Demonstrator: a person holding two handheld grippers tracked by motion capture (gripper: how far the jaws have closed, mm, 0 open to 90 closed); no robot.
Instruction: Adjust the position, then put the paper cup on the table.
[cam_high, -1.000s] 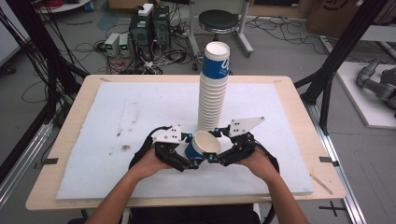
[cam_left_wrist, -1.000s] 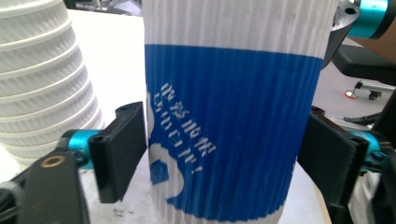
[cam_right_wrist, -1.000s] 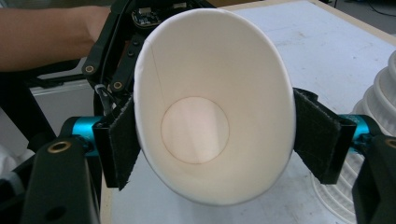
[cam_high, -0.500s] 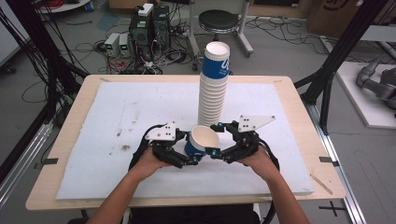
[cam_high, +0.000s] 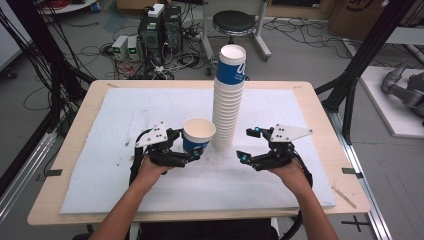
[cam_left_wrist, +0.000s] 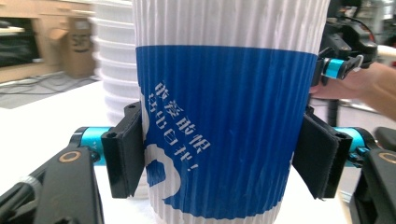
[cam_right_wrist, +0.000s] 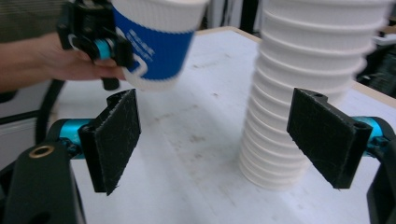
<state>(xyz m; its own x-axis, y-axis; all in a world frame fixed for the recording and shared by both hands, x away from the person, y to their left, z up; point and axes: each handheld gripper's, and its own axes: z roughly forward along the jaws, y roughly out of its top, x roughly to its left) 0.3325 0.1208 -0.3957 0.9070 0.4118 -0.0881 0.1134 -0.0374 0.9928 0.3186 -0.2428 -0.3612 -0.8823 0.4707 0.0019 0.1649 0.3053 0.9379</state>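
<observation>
A blue-and-white ribbed paper cup (cam_high: 199, 135) stands upright in my left gripper (cam_high: 189, 146), just left of a tall stack of paper cups (cam_high: 227, 100). In the left gripper view both black pads (cam_left_wrist: 126, 154) press on the cup (cam_left_wrist: 219, 116); these jaws have just been closing on it. My right gripper (cam_high: 247, 144) is open to the right of the stack's foot, its jaws just opened, with nothing between them. The right gripper view has the stack (cam_right_wrist: 308, 84) behind its right pad and the held cup (cam_right_wrist: 149, 42) at upper left.
A white mat (cam_high: 125, 115) covers most of the wooden table (cam_high: 320, 120). Beyond the far edge are a stool (cam_high: 235, 22), electronics boxes (cam_high: 160, 25) and cables on the floor. Black frame posts (cam_high: 370, 55) rise at both sides.
The right gripper has let go of the cup, opened and moved right past the stack. The left gripper has carried the cup a little to the left.
</observation>
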